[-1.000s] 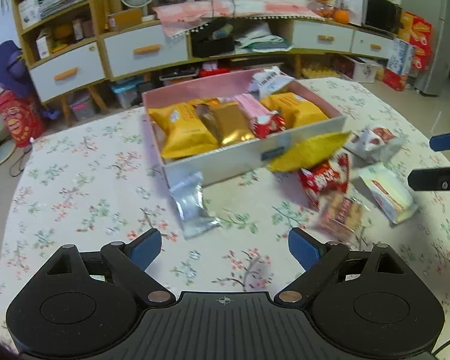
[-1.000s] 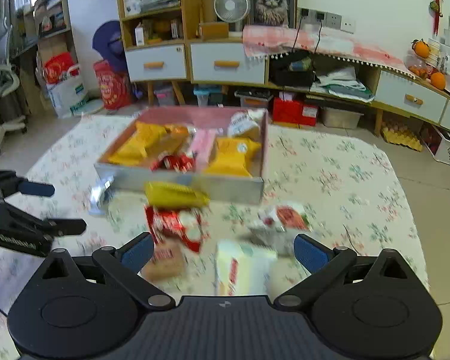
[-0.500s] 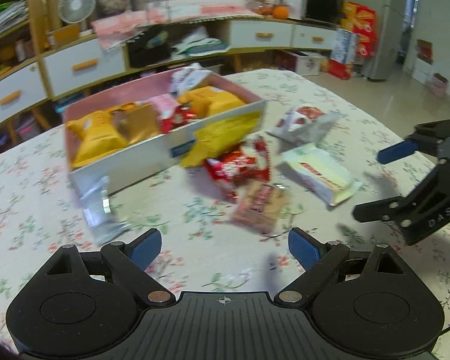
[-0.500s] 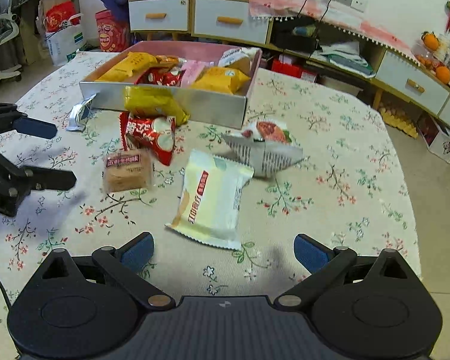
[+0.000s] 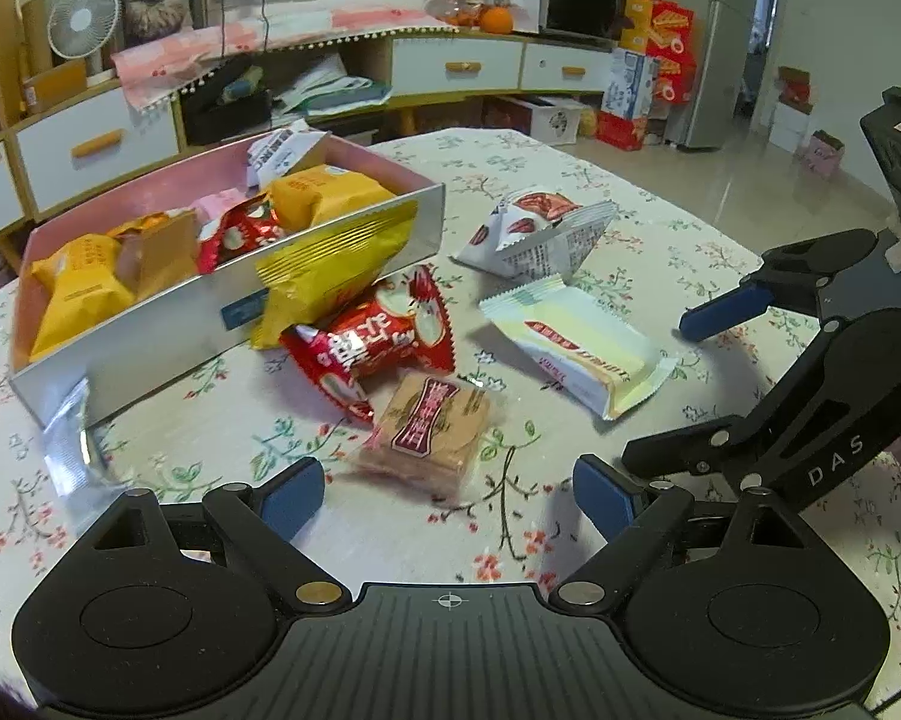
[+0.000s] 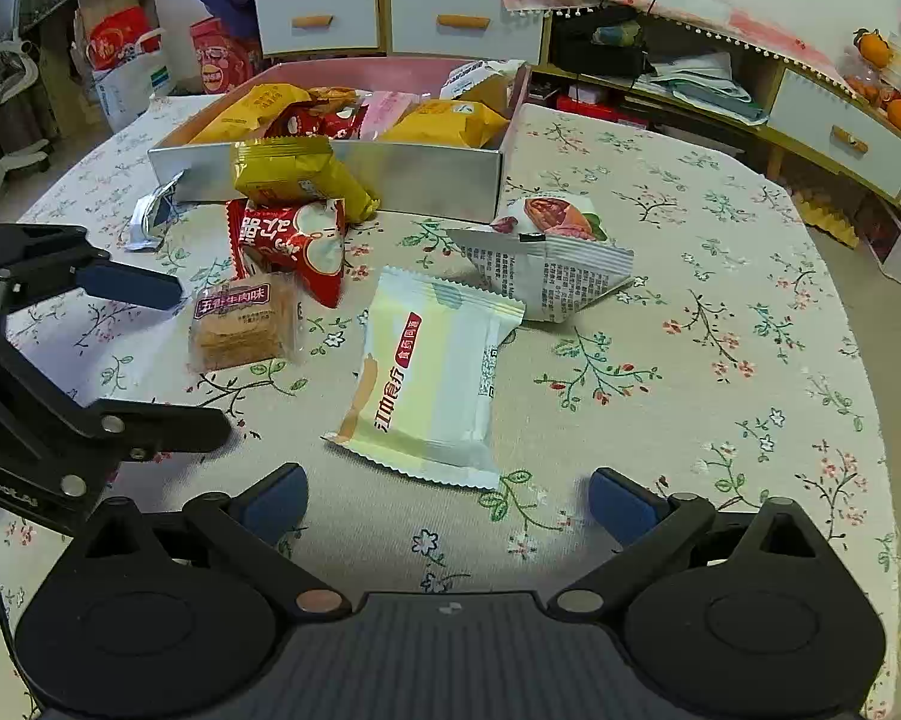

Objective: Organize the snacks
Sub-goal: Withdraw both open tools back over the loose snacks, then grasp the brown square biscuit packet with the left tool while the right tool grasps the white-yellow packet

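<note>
A pink-lined box [image 5: 168,336] with silver walls holds several snack packs. On the flowered cloth in front of it lie a yellow pack [image 5: 330,276] leaning on the wall, a red pack [image 5: 378,342], a brown cracker pack [image 5: 432,432], a pale yellow pack [image 6: 426,384] and a white nut pack [image 6: 546,264]. My left gripper [image 5: 447,501] hangs just before the cracker pack. Its jaws are closing but still wide, and the pads touch nothing. My right gripper [image 6: 450,501] stands open at the near edge of the pale yellow pack.
A silver pack [image 5: 69,438] lies by the box's left corner. Each gripper shows in the other's view: the right gripper [image 5: 678,384] and the left gripper [image 6: 198,357] stand close together. Cabinets with drawers [image 6: 462,24] line the far wall. The table edge [image 6: 870,420] drops off at right.
The left gripper swung right from the silver pack to face the cracker pack. The right gripper sank toward the table, and the pale yellow pack now lies just ahead of its fingers.
</note>
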`<state>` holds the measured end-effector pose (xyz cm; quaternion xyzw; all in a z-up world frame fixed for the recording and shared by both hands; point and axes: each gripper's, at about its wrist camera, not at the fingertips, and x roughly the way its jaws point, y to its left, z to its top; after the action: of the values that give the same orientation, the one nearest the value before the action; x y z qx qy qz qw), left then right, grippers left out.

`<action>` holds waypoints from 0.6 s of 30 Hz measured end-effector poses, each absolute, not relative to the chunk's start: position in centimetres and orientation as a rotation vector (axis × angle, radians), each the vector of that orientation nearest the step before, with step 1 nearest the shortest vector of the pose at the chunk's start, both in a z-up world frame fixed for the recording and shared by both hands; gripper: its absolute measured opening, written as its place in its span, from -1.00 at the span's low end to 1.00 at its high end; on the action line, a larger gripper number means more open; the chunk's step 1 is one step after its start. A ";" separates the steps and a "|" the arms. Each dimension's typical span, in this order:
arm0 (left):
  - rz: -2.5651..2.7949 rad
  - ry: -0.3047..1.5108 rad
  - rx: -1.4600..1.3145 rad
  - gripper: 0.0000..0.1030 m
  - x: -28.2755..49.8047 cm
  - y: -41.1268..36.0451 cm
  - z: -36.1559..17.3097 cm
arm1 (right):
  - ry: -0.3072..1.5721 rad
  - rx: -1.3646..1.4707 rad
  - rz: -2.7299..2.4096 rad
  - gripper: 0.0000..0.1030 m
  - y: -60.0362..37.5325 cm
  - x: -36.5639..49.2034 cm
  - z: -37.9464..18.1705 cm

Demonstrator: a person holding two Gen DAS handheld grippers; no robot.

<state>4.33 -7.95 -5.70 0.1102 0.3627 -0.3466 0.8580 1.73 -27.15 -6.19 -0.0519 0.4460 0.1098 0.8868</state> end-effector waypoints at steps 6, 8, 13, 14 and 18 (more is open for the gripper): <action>-0.721 0.740 0.210 0.55 4.9 -8.1 -5.8 | 0.903 -0.080 0.221 0.55 -27.9 1.8 -6.5; -0.716 0.735 0.207 0.37 5.0 -8.1 -5.7 | 0.895 -0.083 0.224 0.55 -27.9 1.8 -6.5; -0.701 0.731 0.206 0.08 5.2 -7.9 -5.6 | 0.883 -0.083 0.228 0.55 -27.8 2.0 -6.5; -0.697 0.733 0.207 0.01 5.2 -7.9 -5.5 | 0.882 -0.082 0.228 0.55 -27.8 2.0 -6.5; -0.684 0.748 0.204 -0.14 5.2 -7.8 -5.3 | 0.876 -0.077 0.220 0.55 -27.7 2.0 -6.5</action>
<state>5.22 -7.77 -5.32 0.0974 0.3576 -0.3270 0.8693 2.04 -27.69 -6.55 -0.0374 0.4232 0.1063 0.8990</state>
